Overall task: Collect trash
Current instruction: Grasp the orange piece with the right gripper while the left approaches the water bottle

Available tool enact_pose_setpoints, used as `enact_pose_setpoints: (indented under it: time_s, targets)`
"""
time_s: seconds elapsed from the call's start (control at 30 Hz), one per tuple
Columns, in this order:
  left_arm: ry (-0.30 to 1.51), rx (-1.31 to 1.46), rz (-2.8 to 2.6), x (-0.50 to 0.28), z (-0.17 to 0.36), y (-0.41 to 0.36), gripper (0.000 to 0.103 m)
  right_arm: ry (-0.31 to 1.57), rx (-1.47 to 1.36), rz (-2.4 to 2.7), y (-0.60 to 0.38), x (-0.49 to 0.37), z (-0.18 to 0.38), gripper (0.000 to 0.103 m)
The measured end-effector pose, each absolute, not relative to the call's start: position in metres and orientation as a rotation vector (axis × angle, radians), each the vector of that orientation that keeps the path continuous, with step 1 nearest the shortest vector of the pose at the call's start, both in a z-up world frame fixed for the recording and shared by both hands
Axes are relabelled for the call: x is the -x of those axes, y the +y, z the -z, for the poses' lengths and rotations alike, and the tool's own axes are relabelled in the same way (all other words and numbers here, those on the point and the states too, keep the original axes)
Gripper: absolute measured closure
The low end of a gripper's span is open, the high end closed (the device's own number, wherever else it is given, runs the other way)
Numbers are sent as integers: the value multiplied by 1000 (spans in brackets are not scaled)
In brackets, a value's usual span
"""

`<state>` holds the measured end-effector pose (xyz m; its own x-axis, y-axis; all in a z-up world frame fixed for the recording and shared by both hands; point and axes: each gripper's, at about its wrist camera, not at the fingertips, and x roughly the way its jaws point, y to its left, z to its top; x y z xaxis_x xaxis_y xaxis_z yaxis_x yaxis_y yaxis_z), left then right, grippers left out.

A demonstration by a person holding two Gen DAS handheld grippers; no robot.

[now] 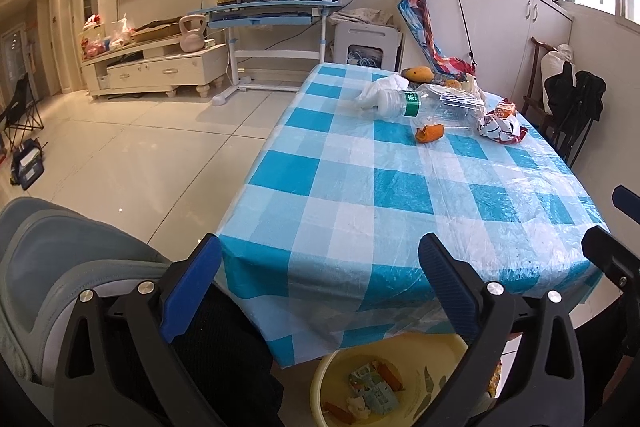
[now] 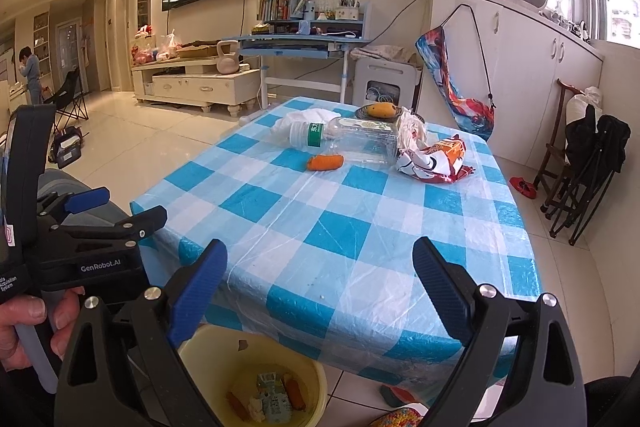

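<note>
A clear plastic bottle [image 1: 436, 103] with a green label lies on its side at the far end of the blue checked table [image 1: 400, 195]. Beside it lie an orange peel [image 1: 429, 133], a crumpled red-and-white snack wrapper [image 1: 502, 127] and white tissue [image 1: 378, 89]. The same bottle [image 2: 352, 139], peel [image 2: 325, 162], wrapper [image 2: 434, 159] and tissue [image 2: 304, 119] show in the right wrist view. A yellow bin [image 1: 400, 383] with trash in it sits on the floor below the table's near edge; it also shows in the right wrist view [image 2: 256, 387]. My left gripper [image 1: 320, 291] and right gripper [image 2: 320, 291] are both open and empty, above the bin.
A dark plate with a yellow fruit [image 2: 378, 110] stands at the table's far end. A grey padded chair [image 1: 60, 267] is at the left. Folding chairs [image 2: 580, 163] stand at the right wall. A TV cabinet [image 2: 192, 83] and a desk [image 2: 296, 47] line the far wall.
</note>
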<state>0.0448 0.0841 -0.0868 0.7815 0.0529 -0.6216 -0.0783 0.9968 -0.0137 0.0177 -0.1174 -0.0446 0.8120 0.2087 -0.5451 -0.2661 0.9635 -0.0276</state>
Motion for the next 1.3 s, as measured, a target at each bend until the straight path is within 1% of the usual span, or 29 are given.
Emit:
enact_pose_setpoints:
  time_s: [0.4,0.57,0.7,0.73,0.77,0.8,0.83,0.87,1.0,1.13,1.17,1.2,1.3]
  targets:
    - [624,-98,25,-107,60,42,7,614,89,-280,-143,-66,32,13]
    - [620,-78,4,-137,50,48,7,672,82,-312,-132,-100,40,13]
    - [604,-62,-28,-160,40,60,7,726,24,-317,-119,-139,51,14]
    - [602,-63,-35,-166,38,63,7,745,4,-314,-116,-151,55,19]
    - [600,-62,-41,-173,36,66,7,767,-14,-311,-113,-164,59,21]
    - [599,-60,-45,-180,35,70,7,790,-29,-308,-109,-176,63,26]
    - [600,-58,-50,-189,34,73,7,814,-44,-300,-106,-189,68,29]
    - [603,-56,-52,-197,34,75,7,833,-52,-293,-103,-200,73,29]
    - [619,-50,-25,-230,35,79,7,893,-61,-271,-93,-233,84,38]
    - [623,-75,23,-254,38,70,7,931,-2,-268,-81,-252,92,43]
    - [626,-79,38,-260,40,67,7,936,16,-273,-78,-254,94,46]
    - [629,-81,52,-264,40,64,7,948,45,-267,-76,-257,97,53]
    - [626,-95,101,-276,41,54,7,943,91,-278,-76,-259,97,56]
